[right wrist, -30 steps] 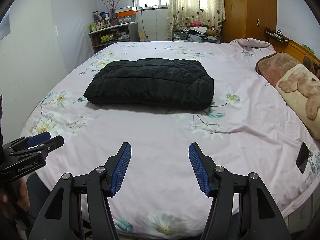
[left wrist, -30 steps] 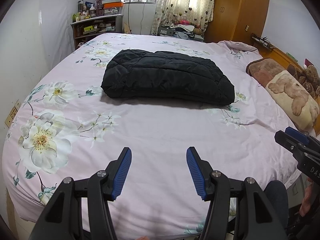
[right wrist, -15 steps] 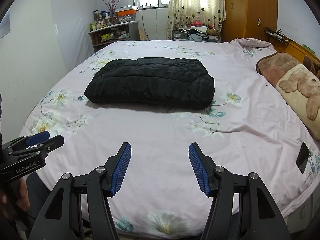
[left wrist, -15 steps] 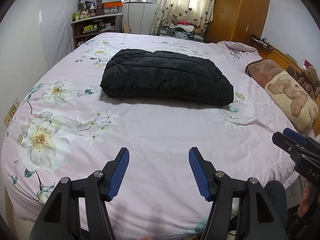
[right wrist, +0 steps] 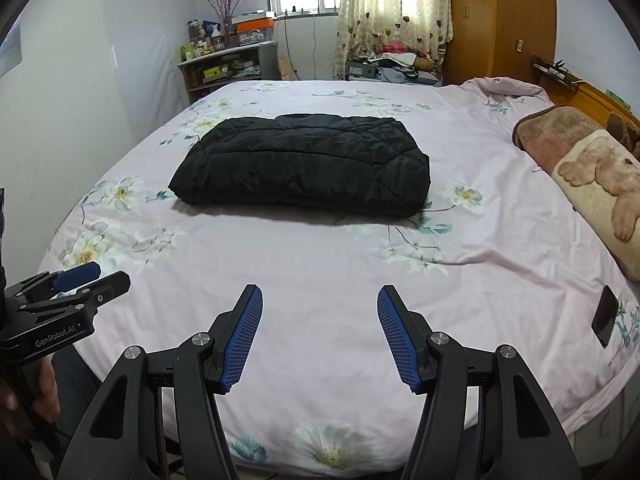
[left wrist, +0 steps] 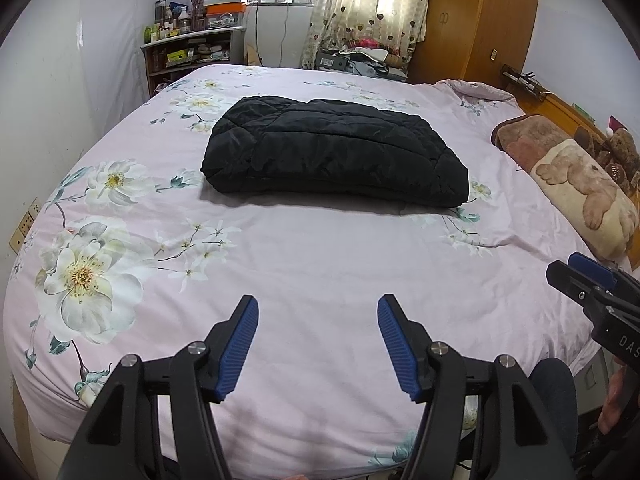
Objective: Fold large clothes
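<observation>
Left wrist view. Left claw: blue ribbed pads stood well apart, nothing between them, over the near edge of the pink floral bedsheet. Black quilted puffer jacket: lay at twelve o'clock, mid-bed, folded into a thick rectangular bundle, well apart from both claws. Right claw: edged in at three o'clock, empty.

Right wrist view. Right claw: pads parted wide, holding nothing. Jacket: at twelve o'clock, slightly left. Brown bear-print pillow: at two o'clock. Handling, judged: light, soft, springy, with a slick shell likely to slip; best pinched through all layers at the near corners.
</observation>
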